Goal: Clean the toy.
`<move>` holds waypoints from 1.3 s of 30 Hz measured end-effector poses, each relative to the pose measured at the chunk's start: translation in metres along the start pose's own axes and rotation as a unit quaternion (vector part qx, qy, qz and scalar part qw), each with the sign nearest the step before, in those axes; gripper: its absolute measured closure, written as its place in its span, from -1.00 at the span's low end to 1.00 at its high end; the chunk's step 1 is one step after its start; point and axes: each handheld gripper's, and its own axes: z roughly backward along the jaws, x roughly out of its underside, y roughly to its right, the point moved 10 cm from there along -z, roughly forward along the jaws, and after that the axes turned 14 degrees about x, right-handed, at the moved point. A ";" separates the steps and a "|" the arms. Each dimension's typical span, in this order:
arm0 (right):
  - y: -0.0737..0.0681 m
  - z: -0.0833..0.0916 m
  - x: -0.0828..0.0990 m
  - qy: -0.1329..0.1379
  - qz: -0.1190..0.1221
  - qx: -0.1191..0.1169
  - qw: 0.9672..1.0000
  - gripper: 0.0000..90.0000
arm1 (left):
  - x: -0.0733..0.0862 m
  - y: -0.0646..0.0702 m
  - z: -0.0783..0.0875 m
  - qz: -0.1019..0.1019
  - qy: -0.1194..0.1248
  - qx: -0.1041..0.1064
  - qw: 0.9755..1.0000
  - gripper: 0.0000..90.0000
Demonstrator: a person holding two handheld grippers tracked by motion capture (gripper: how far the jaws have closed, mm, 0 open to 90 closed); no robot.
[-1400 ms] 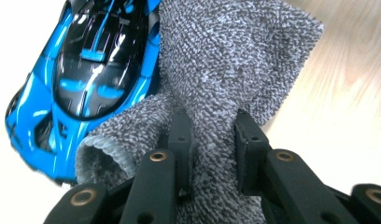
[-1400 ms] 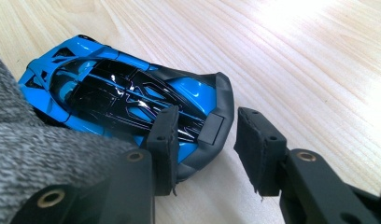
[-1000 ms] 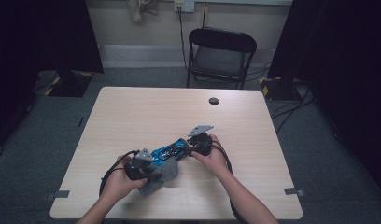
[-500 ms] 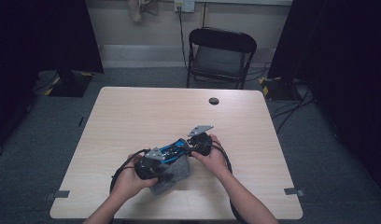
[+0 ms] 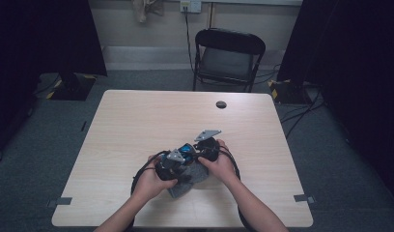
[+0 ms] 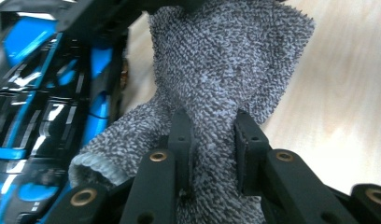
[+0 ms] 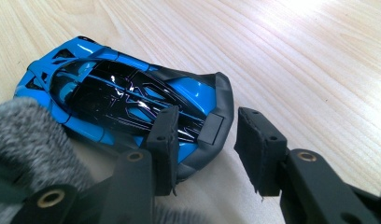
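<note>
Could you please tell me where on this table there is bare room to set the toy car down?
The table is bare across its far half, apart from a small dark disc near the far edge, and along its left and right sides. It is crowded at the near middle, where the left gripper pinches the grey cloth beside the blue toy car at the right gripper.

Both hands low and close together. Left claw (image 6: 209, 140) clamped tight on cloth (image 6: 226, 70); right claw (image 7: 205, 149) part open around car's (image 7: 123, 98) rear.
</note>
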 end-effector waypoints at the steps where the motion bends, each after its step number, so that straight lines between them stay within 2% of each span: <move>1: 0.000 0.000 0.000 0.000 0.001 0.000 1.000 0.33 | 0.000 -0.001 0.001 0.003 0.001 -0.001 1.000 0.61; 2: 0.000 0.000 0.000 0.000 0.000 0.000 1.000 0.33 | 0.001 -0.004 0.003 0.002 -0.001 -0.012 1.000 0.61; 7: 0.000 0.000 0.000 0.000 0.001 0.000 1.000 0.33 | 0.004 -0.008 0.009 0.003 0.000 -0.020 1.000 0.61; 18: 0.000 0.000 0.000 0.001 0.002 -0.001 1.000 0.33 | 0.011 -0.009 0.018 0.004 -0.001 -0.023 1.000 0.61; 22: -0.001 0.000 0.000 0.001 0.001 -0.001 1.000 0.33 | 0.017 -0.007 0.024 0.011 0.002 -0.018 1.000 0.61; 27: -0.001 0.000 0.000 0.000 0.001 -0.001 1.000 0.33 | 0.022 -0.007 0.031 0.014 0.001 -0.024 1.000 0.61; 39: -0.001 0.000 0.000 -0.001 0.003 0.001 1.000 0.33 | 0.045 -0.003 0.052 0.018 -0.006 -0.029 0.999 0.61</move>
